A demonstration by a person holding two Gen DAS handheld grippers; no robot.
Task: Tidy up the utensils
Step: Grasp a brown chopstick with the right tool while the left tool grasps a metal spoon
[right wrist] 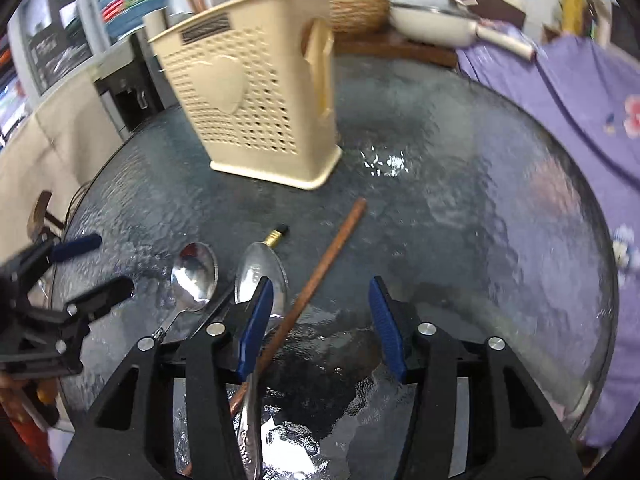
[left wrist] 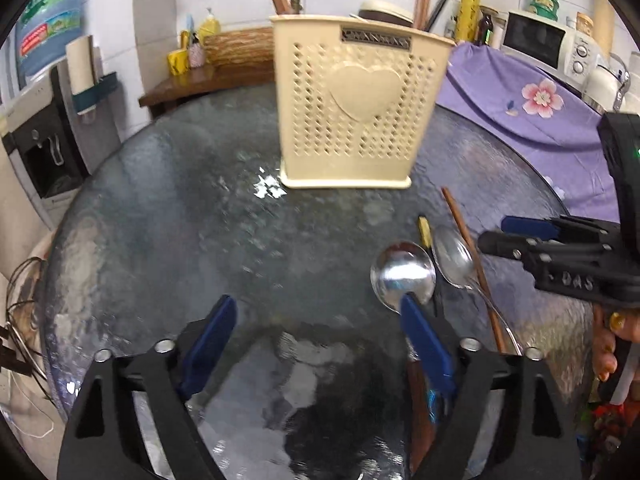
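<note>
Holder upright on table, behind; two spoons, chopstick before it.

Round glass table; on it cream holder; two spoons; chopstick

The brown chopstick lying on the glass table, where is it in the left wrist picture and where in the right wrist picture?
Left wrist view: the brown chopstick runs diagonally at right of centre, beside the spoons.
Right wrist view: it slants up from lower centre, towards the holder.
Shared landmark: the cream utensil holder, standing beyond it in both.
</note>
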